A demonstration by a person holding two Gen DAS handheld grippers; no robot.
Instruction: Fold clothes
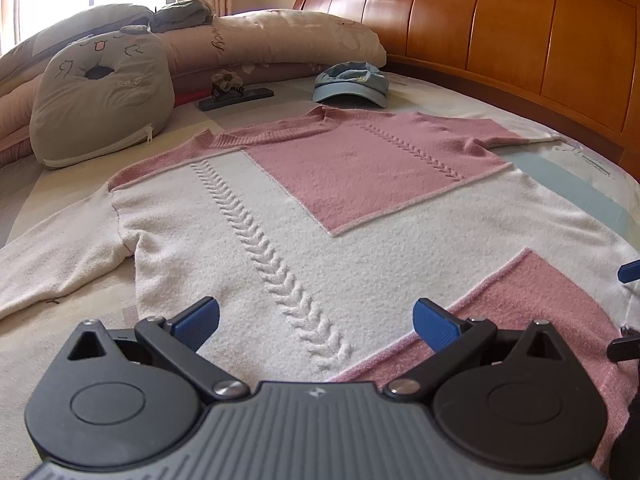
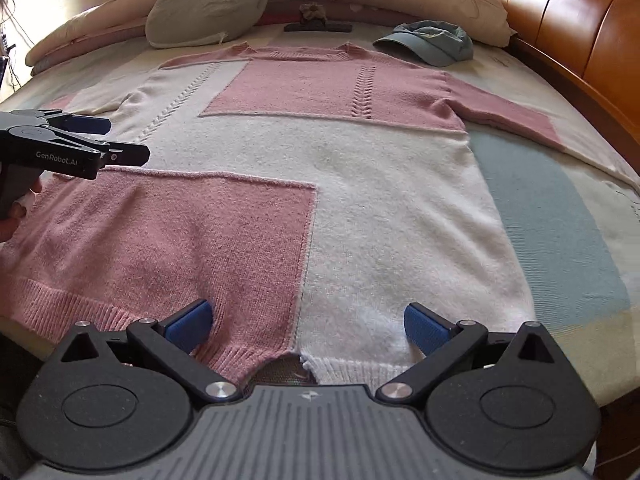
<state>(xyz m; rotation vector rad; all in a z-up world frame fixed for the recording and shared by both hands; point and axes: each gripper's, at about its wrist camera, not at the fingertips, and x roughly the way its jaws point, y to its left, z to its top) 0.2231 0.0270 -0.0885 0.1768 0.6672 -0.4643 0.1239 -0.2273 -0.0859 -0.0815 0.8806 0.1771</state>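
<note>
Looking at this, the sweater [image 2: 320,184] is spread flat on the bed [image 2: 560,216], face up, neck toward the far pillows and hem nearest the grippers. Nothing folded yet afaict, so the step in hand is prob getting a first grip.

Right gripper [image 2: 306,326] has its fingers spread wide, holding nothing. The hem sits right between them; the pink/white seam runs pretty much down the middle of the gap, w/ a small dip in the hem edge just behind the fingertips. Left gripper [image 1: 316,322] is also released, nothing in it, hovering over the white panel w/ the braided rib running up between its fingers. In the right view you can see it off to the left of the right fingers, above the pink block's edge.

How I'd do it well, imo:
- don't pinch the middle of the hem; slide each gripper out toward its own bottom corner so the fold line stays straight
- get both layers (front + back) in the bite, knit this fuzzy slips if you only catch the top one
- sleeves first prob: the right sleeve lies well beyond the right fingers, out toward the headboard [image 2: 560,20], left one trails off left of the left fingers. Fold those in across the body before taking the hem up to the neck
- cap [image 2: 430,42] and grey cushion [image 2: 208,2] sit just past the collar, so stop the fold short of them
</note>
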